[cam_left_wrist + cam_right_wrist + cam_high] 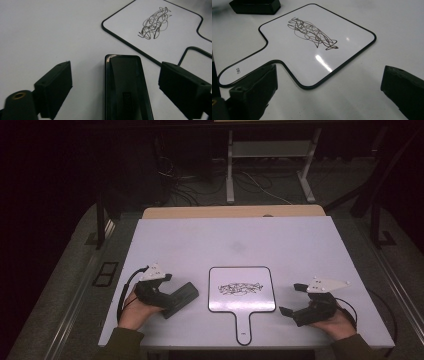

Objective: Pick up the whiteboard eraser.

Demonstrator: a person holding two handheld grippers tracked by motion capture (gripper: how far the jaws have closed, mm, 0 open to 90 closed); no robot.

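A paddle-shaped whiteboard (pixel 260 302) with a black rim lies flat at the front middle of the white table (pixel 225 240), its handle toward me. A dark scribble (pixel 240 289) marks its centre. Left of it lies a black eraser (pixel 181 298). My left gripper (pixel 167 295) is open, and in the left gripper view its jaws stand on either side of the eraser (pixel 125 85) without touching it. My right gripper (pixel 292 299) is open just right of the board, holding nothing. In the right gripper view, the whiteboard (pixel 347 50) lies ahead of the jaws, the eraser (pixel 254 6) beyond.
A wooden board edge (pixel 232 211) runs along the table's far side. Behind it, a metal stand (pixel 230 170) and loose cables (pixel 260 185) are on the dark floor. The table's front edge is close under both hands.
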